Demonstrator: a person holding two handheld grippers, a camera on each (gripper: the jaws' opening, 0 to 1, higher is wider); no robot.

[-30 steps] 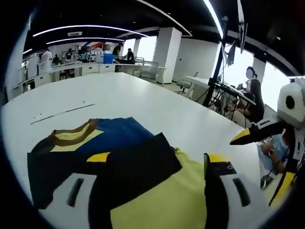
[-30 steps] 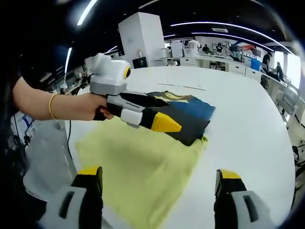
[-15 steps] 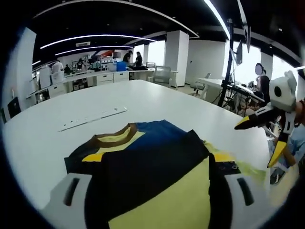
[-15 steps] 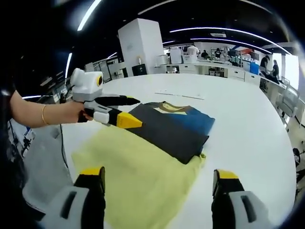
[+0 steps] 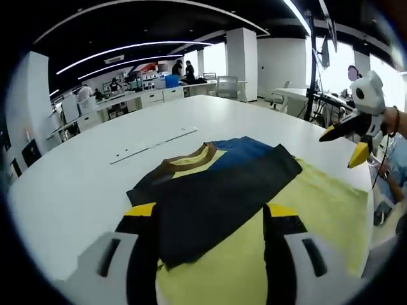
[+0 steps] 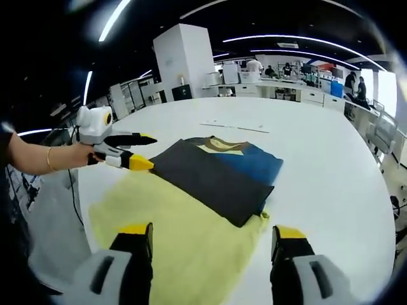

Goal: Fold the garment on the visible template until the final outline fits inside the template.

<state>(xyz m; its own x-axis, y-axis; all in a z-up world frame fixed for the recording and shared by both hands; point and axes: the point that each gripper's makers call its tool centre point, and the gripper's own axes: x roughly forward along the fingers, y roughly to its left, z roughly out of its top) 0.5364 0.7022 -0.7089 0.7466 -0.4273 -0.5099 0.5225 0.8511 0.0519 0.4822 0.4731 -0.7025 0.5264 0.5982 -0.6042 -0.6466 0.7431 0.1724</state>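
A folded garment (image 5: 213,187), black and blue with a brown-and-yellow collar, lies flat on the white table (image 5: 70,184). Its near end rests on a wrinkled pale yellow sheet (image 5: 318,206), and the collar end reaches past the sheet onto the table. My left gripper (image 5: 210,213) hangs open just above the garment's near edge, holding nothing. The right gripper (image 5: 343,145) shows at the right, open, off the sheet's corner. In the right gripper view the garment (image 6: 213,175) lies on the yellow sheet (image 6: 168,222), my right gripper (image 6: 213,232) is open over the sheet, and the left gripper (image 6: 145,150) sits open beside the garment's left corner.
A thin white strip (image 5: 156,143) lies on the table beyond the collar, also visible as the strip (image 6: 232,126). A black stand (image 5: 311,70) and a seated person are past the table's right edge. Desks, chairs and people fill the far room.
Both grippers have drawn back from the garment. The left gripper, earlier over the dark fold, now sits off its left corner. The garment lies as before.
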